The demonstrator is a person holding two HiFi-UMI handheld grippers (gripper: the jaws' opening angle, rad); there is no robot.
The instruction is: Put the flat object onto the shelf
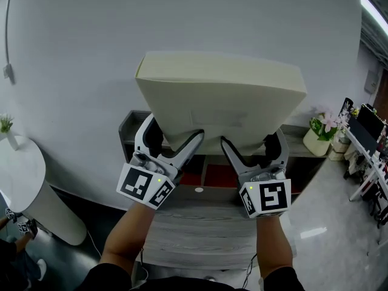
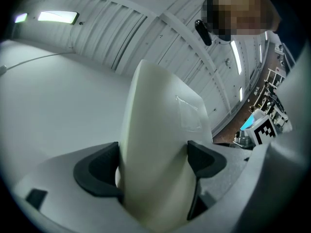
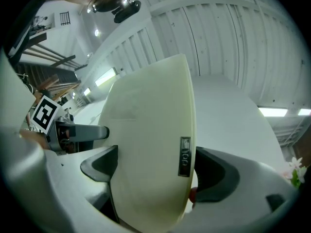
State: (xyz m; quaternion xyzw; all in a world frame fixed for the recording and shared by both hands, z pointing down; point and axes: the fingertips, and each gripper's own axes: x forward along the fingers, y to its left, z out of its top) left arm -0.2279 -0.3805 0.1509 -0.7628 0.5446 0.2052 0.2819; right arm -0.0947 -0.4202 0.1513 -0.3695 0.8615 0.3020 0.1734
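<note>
The cream foam pad [image 1: 224,96], held up over the grey shelf [image 1: 128,131], looks light, soft and squashy, so the left gripper [image 1: 174,136] and right gripper [image 1: 251,143], both clamped on its lower edge, seem sensibly spread against sagging.

Cream flat slab [image 1: 221,96], tilted upright in mid-air, above the grey shelf [image 1: 128,129]

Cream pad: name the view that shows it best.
Head view: nearly the whole cream pad shows, held by the left gripper and right gripper. Each gripper view shows only a near part clamped between its fingers.
</note>
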